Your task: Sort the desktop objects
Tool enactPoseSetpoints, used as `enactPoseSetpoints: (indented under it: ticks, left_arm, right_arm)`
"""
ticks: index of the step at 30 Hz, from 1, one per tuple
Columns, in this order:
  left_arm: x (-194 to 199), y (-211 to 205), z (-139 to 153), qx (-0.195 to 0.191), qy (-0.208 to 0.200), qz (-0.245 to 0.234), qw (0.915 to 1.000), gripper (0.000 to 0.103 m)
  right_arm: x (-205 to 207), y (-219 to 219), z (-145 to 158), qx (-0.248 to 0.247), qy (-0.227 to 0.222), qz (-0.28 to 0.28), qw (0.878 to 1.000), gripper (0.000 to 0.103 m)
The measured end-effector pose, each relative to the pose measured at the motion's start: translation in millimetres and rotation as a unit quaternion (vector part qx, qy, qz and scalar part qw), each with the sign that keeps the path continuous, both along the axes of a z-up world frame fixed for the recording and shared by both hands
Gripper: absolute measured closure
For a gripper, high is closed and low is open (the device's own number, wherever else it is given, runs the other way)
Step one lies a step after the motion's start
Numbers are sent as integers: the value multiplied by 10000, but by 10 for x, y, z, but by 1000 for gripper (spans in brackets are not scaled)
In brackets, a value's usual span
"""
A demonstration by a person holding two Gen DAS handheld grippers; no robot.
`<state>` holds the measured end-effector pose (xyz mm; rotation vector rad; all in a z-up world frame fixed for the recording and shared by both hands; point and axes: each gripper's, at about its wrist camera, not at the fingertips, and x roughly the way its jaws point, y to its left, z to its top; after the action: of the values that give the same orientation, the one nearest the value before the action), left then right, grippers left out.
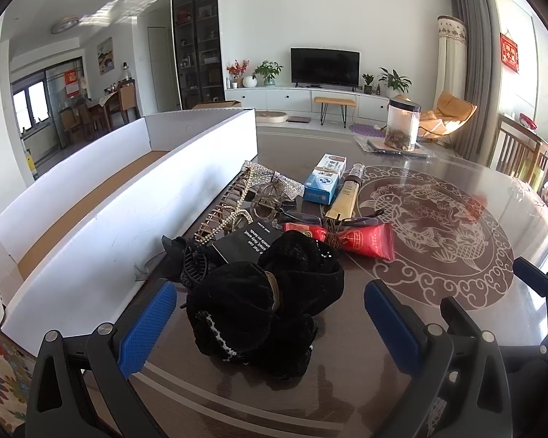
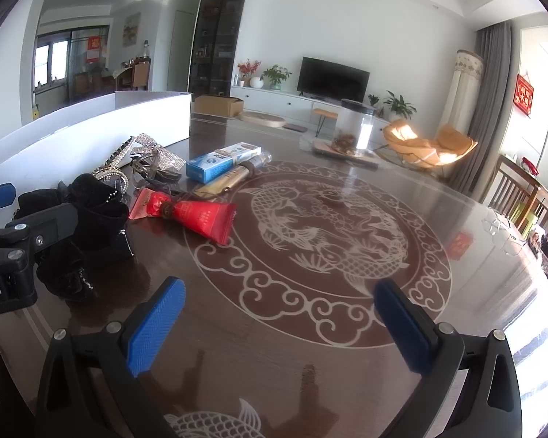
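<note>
A black velvet bow hair clip lies on the dark table between the open fingers of my left gripper; the pads do not touch it. Behind it lie a black claw clip, a black card, a rhinestone comb clip, a red packet, a gold tube and a blue box. My right gripper is open and empty over the fish pattern, right of the pile. The bow and red packet show there too.
A long white cardboard box with a brown floor stands along the table's left side. A clear jar stands on a mat at the far edge. The left gripper's body shows at the left of the right wrist view. Chairs stand at the right.
</note>
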<state>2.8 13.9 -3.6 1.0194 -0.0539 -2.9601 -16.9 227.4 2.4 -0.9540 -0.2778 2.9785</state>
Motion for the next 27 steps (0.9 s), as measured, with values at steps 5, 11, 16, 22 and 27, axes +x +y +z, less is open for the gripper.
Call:
enactPoseSetpoints:
  ticks: [5, 11, 16, 22, 27]
  left_arm:
    - [-5, -4, -2, 1, -3, -2, 10000, 0]
    - [-6, -7, -4, -1, -3, -3, 10000, 0]
    - [-5, -6, -3, -4, -1, -2, 10000, 0]
    - [0, -8, -4, -17, 4, -13, 10000, 0]
    - [0, -3, -4, -18, 6, -15, 10000, 0]
  right_arm:
    - [0, 0, -1, 2, 0, -4, 10000, 0]
    - [4, 6, -2, -7, -6, -17, 10000, 0]
    - [6, 1, -1, 16, -2, -6, 10000, 0]
    - [2, -3, -3, 7, -3, -14, 10000, 0]
    - [7, -1, 0, 27, 1, -5, 10000, 0]
